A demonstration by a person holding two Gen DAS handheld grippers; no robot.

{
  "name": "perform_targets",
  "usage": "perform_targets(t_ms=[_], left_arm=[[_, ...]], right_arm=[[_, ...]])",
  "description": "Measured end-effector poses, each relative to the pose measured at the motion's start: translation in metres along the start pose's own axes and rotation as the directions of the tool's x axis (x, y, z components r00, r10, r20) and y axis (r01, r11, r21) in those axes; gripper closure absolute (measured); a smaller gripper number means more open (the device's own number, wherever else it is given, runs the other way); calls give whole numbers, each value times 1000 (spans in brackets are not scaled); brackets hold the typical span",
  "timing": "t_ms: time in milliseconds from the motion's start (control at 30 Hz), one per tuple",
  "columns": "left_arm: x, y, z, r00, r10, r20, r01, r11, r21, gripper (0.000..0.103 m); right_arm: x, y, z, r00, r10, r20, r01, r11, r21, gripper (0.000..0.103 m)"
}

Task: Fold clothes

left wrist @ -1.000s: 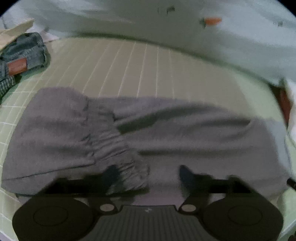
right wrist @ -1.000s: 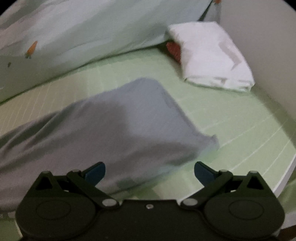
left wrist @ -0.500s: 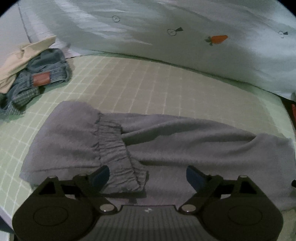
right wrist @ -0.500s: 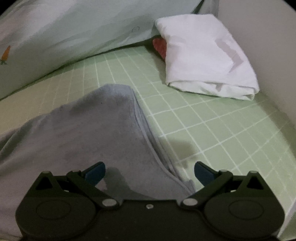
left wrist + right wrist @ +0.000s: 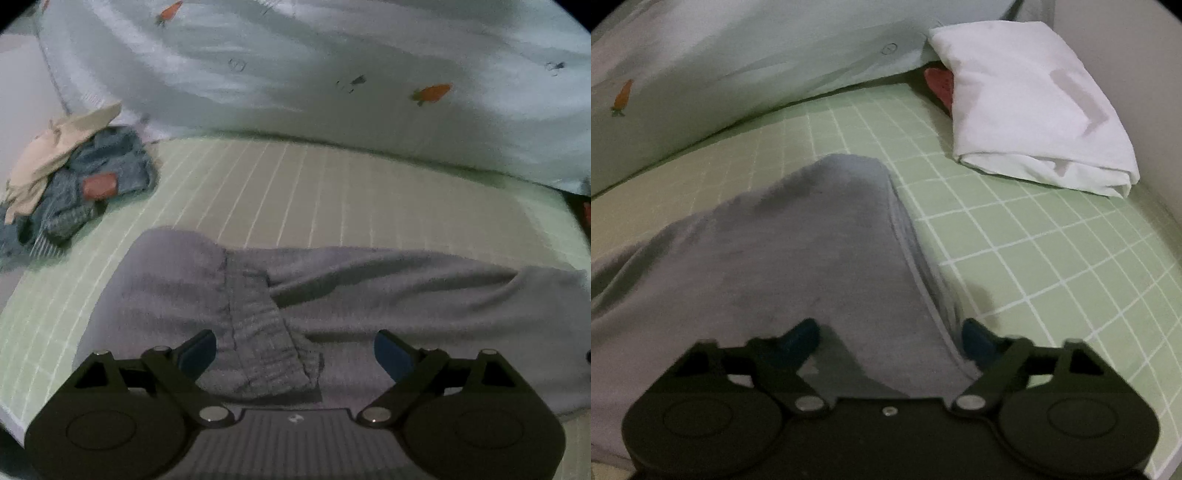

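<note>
While jaws close, trousers (image 5: 798, 258) between.

Your left view is smeared by motion blur: the sheet (image 5: 314, 192) grid shows only as streaks. The trousers (image 5: 775, 266) run off your right view's left edge. A red thing (image 5: 938, 83) is mostly hidden under the white cloth (image 5: 1027, 103); you cannot tell what it is.

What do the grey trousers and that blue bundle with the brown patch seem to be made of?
The grey trousers look like soft knit jersey or fleece, matte: slightly fuzzy surface, gathered elastic waistband, soft rounded folds. The blue bundle looks like denim: faded, mottled blue weave, thick stiff creases. Its brown patch may be leather or an imitation; the picture is too blurred to tell.
</note>
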State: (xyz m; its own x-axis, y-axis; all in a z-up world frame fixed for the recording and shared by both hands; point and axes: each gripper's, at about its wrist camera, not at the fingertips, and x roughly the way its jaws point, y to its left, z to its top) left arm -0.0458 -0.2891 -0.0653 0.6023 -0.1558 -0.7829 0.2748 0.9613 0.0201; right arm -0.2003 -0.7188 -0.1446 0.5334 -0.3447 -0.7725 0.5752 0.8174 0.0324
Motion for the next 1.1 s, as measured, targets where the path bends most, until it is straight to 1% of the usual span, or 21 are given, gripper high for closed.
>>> perform_targets(t_ms=[33,67,100,167,200,267,367,400,467,533,600,667,700,767,800,833,867,900,933,1033,1100], left_arm=[[-1,4,2,1000,-8,5,8,1000,9,10],[-1,9,5,1000,-15,10,14,1000,14,9],[0,15,8,1000,-19,14,19,1000,15,9],[1,27,14,999,-28,26,28,1000,15,8],[0,35,16,999,-32,42,31,999,19,8],[-3,52,21,996,-42,83,38,998,41,8],[-4,77,28,992,-64,113,57,996,61,8],[-2,87,30,991,-68,114,62,997,54,8],[-1,105,33,989,-83,122,78,996,41,8],[-2,122,35,986,-98,134,95,995,33,8],[-4,136,33,986,-92,136,91,996,17,7],[-4,150,29,988,-91,123,93,996,-13,6],[-4,156,26,989,-96,115,99,995,-26,6],[-4,166,21,988,-121,97,125,991,-39,6],[-5,169,19,987,-125,96,129,991,-34,6],[-6,172,18,987,-129,96,133,991,-28,6],[-7,175,17,987,-132,95,135,991,-24,6],[-6,176,17,987,-131,95,134,991,-23,6],[-6,177,17,987,-131,94,133,991,-22,6],[-5,181,18,987,-131,94,134,991,-21,6],[-4,181,21,985,-141,101,145,989,-36,6]], right_arm=[[-2,3,1,1000,5,3,-5,1000,-4,65],[-3,8,3,1000,13,-2,-13,1000,-2,81],[-5,16,6,1000,2,-6,-2,1000,-10,92],[-8,31,12,999,-33,-12,32,999,-34,92],[-13,39,14,999,-43,7,43,998,-42,92],[-31,58,22,997,-30,64,32,999,-22,93],[-58,95,31,991,5,135,-1,1000,-30,93],[-67,112,33,988,22,155,-15,999,-45,93],[-82,151,28,981,92,170,-79,994,-82,93],[-97,190,22,970,166,179,-146,982,-119,93],[-104,234,4,958,246,144,-214,955,-204,93],[-97,274,-21,961,268,73,-236,926,-296,92],[-90,290,-34,965,261,26,-240,917,-318,91],[-79,304,-52,970,238,-49,-241,919,-311,87],[-78,305,-56,970,237,-62,-244,924,-293,86],[-77,304,-59,969,238,-67,-247,930,-272,77],[-80,302,-59,970,236,-57,-242,939,-245,70],[-84,297,-55,972,232,-37,-235,950,-204,55],[-88,292,-51,973,229,-16,-228,961,-158,43],[-96,276,-39,974,224,35,-224,975,-13,27],[-97,259,-32,973,226,46,-229,969,93,23]])
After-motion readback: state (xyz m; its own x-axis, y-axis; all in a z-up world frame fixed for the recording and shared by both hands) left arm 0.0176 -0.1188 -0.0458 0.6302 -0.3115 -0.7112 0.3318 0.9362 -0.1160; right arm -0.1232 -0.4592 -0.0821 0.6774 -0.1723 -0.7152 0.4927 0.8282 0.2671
